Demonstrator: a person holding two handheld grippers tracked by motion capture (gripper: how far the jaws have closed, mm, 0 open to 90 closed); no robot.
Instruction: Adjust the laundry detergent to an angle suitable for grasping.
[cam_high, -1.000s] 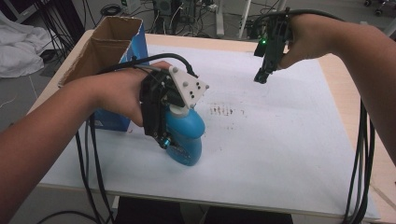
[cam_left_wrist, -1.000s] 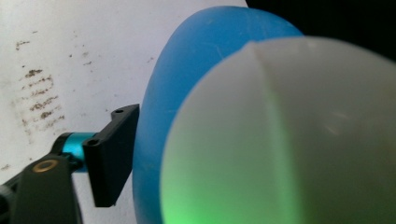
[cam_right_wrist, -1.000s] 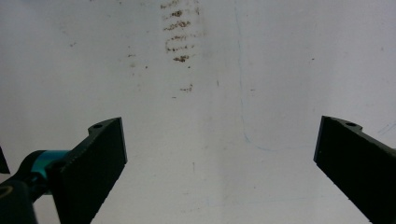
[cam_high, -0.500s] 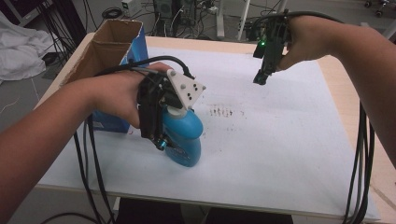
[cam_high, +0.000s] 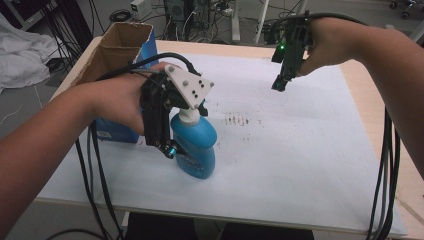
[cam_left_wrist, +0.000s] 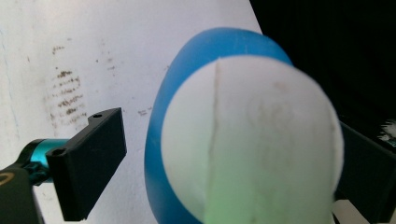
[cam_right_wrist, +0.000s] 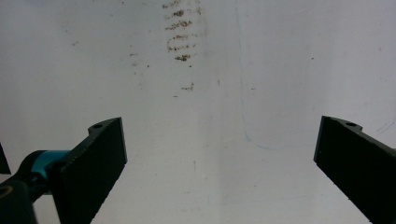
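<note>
— Bottle: where does it stand?

— Blue bottle with a white cap, upright on the white sheet that covers the table, toward the near left part of it. Just behind it, to the left, sits an open cardboard box with blue sides.

— And the left gripper?

— It comes down over the bottle's top from the left, its white three-cornered plate above the cap. In the left gripper view the cap sits right between the two black jaws. The left jaw stands clear of the bottle, with bare sheet showing in the gap. The right jaw is half hidden behind the cap, so whether it touches I cannot tell. They're spread wide, not clamped on anything.

— The other hand?

— The right gripper hangs in the air over the far right part of the table, well apart from the bottle, pointing down. Its own view looks straight onto the white sheet, jaws spread wide with nothing between them.

— Anything else on the sheet?

— A patch of brown smudges, in short rows, just right of the bottle and between the two grippers. It shows in the right gripper view near the top edge, and in the left gripper view beside the bottle. Black cables trail from both grippers off the near edge.
</note>
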